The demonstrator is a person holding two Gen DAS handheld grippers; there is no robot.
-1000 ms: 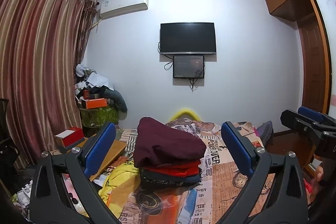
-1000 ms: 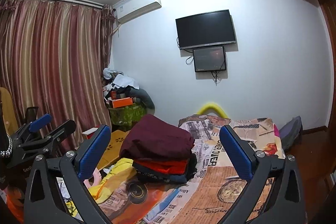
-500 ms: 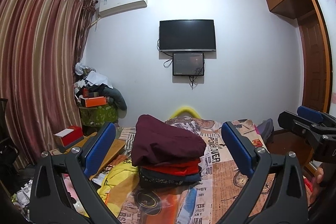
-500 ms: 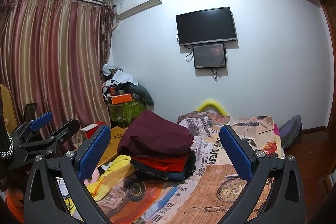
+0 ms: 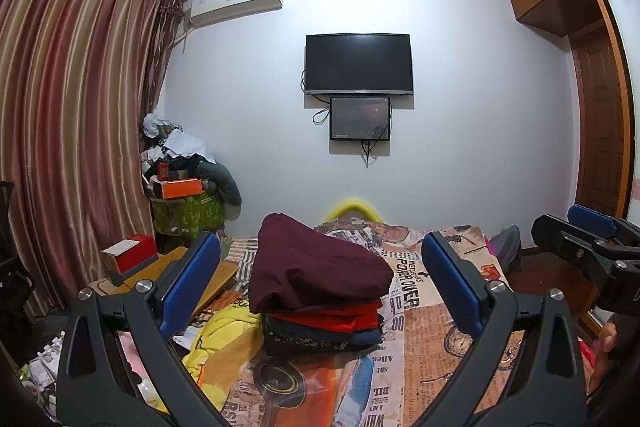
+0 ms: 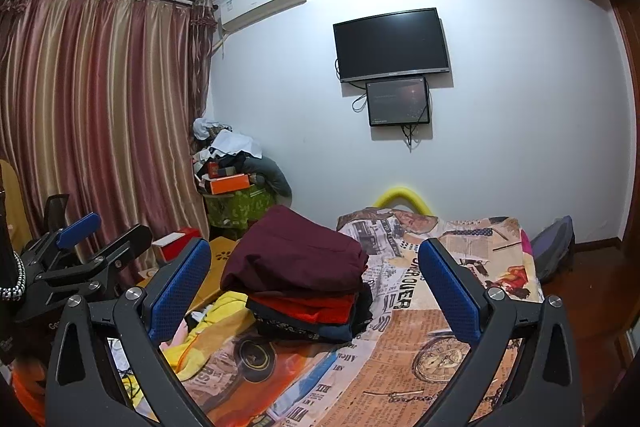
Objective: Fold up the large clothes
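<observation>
A stack of folded clothes [image 5: 316, 291] sits on the bed, a maroon garment [image 6: 296, 257] on top, red and dark ones beneath. A yellow garment [image 5: 224, 343] lies crumpled to the stack's left. My left gripper [image 5: 320, 279] hangs open in the air short of the stack, nothing between its blue pads. My right gripper [image 6: 316, 287] is open too, raised above the bed and holding nothing. Each gripper shows at the edge of the other's view, the right gripper [image 5: 588, 239] in the left wrist view, the left gripper [image 6: 80, 247] in the right wrist view.
The bed [image 5: 440, 327] wears a newspaper-print cover. A wooden board with a red box [image 5: 132, 255] stands to its left, a cluttered pile [image 5: 180, 179] in the corner by the curtains [image 5: 72, 131]. A wall TV [image 5: 358, 63] hangs ahead; a wardrobe [image 5: 600, 107] is on the right.
Both cameras have tipped slightly upward, so the stack and bed sit a little lower in view. The grippers stay open and the clothes have not moved.
</observation>
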